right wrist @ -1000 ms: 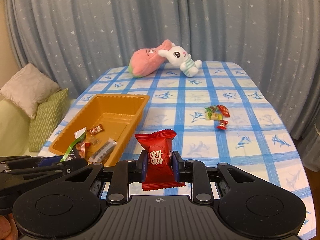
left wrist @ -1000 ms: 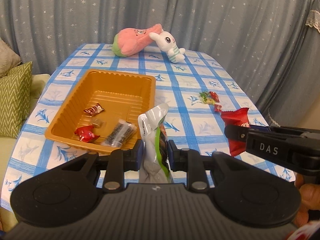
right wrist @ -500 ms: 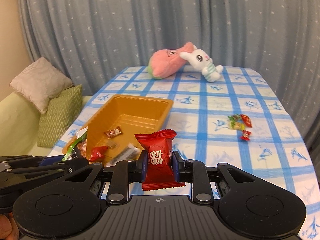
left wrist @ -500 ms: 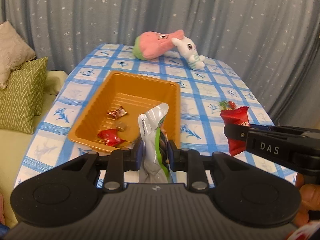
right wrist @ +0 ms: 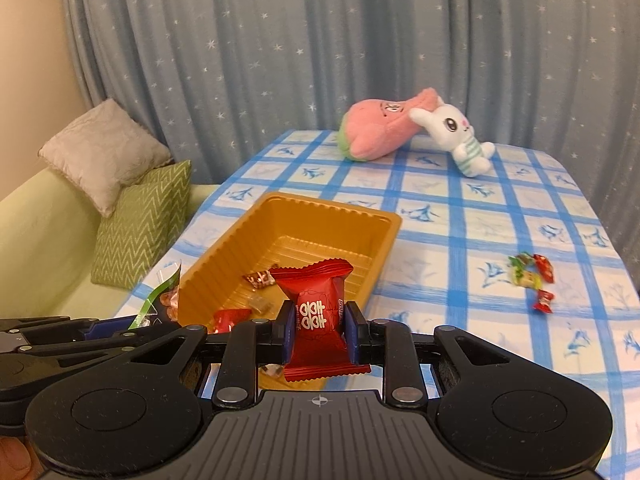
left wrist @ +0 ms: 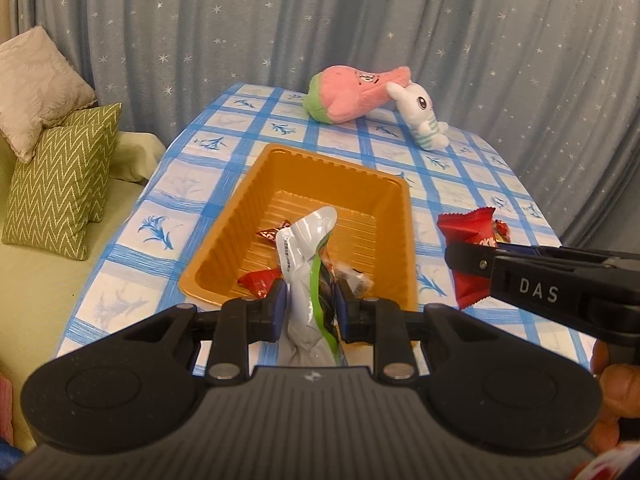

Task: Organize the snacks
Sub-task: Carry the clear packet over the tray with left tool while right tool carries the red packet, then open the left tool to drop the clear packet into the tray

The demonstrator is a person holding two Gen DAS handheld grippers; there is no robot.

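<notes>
**Two snacks held at the near end of the tray**

We see the left gripper with its jaws closed tight on a silver-and-green packet, which stands upright between the blue pads, its top leaning over the near end of the orange tray. On our other side, the right gripper has its jaws clamped on a red packet with white lettering, upright too, just at the tray's near right corner.

Down in the tray we spot a small brown-and-red wrapped candy, a red wrapped sweet and a little tan piece, all toward the near end. The far half of the tray shows only its ribbed floor.

Off to the right on the blue-checked tabletop, well apart from the tray, a little cluster of wrapped candies lies loose. At the far edge, a pink plush lies touching a white rabbit plush. Left of the tabletop we see a green zigzag cushion and a beige cushion on a sofa.
</notes>
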